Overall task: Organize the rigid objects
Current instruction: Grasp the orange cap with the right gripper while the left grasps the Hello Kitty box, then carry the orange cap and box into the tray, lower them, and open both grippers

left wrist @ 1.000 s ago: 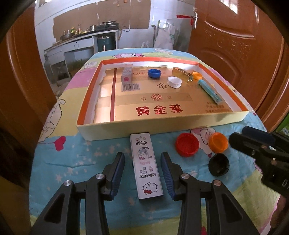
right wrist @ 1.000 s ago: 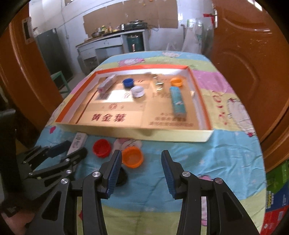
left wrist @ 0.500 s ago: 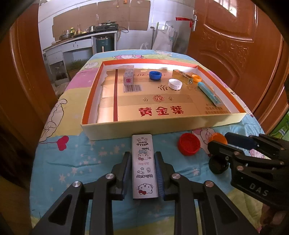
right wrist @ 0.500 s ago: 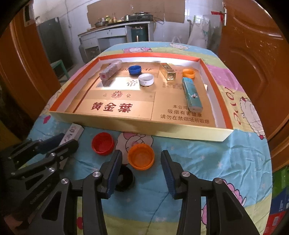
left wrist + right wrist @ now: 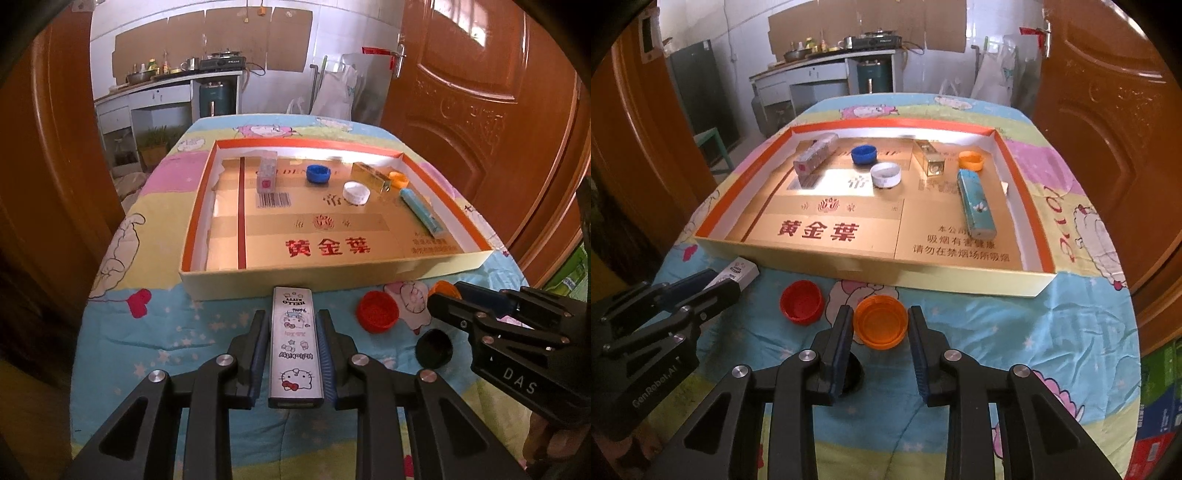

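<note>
Left gripper [image 5: 291,349] is clamping the white case [image 5: 294,343] for boxing, while right gripper [image 5: 881,345] is closing around the orange cap [image 5: 881,320].

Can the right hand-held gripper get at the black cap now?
Probably not yet: the right hand-held gripper is closing around the orange cap, and the black cap lies half hidden under its left finger.

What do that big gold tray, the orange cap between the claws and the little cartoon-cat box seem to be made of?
Gold tray: probably cardboard, with glossy gold printed foil; thin folded walls and white inner faces suggest it.
Orange cap: likely moulded plastic, smooth and slightly translucent, with a ridged rim.
Cartoon-cat box: unclear; a shiny printed face with a silvery edge hints at metal or laminated card.
</note>
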Tool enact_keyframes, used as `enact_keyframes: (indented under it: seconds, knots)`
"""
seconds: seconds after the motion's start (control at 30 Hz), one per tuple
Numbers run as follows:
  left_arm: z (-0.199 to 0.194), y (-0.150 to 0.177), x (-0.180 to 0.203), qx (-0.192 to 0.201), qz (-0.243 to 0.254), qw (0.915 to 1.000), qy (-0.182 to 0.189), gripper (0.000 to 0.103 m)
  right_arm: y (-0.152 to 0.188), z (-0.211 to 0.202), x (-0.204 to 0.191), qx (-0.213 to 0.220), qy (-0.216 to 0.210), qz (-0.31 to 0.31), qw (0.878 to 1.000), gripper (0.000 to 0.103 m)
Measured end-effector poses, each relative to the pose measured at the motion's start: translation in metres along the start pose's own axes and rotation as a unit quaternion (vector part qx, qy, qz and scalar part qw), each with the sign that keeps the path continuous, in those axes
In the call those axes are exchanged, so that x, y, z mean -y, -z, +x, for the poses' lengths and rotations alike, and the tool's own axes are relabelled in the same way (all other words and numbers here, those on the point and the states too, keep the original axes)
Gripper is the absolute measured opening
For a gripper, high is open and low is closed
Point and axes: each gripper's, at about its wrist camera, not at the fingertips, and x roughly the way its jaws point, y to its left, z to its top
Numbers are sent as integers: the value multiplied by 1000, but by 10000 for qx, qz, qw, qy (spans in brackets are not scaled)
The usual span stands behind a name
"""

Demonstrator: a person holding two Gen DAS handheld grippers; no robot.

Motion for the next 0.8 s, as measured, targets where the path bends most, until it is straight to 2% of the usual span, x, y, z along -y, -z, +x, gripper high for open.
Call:
enact_keyframes:
  seconds: [0.27,0.53,0.7,0.8]
  knots:
    - [-5,-3,1,31,4,10000,-27,27,-1,-15,3,171,-13,50,9998,31]
    - [21,7,5,-452,117,9988,-162,27,3,-18,8,183,-52,131,9997,31]
    - [24,5,15,-432,486,9970,-422,27,4,-18,13,174,-106,240,9995,31]
    - [25,4,15,-397,474,9973,-405,27,5,-18,15,173,-123,264,9994,31]
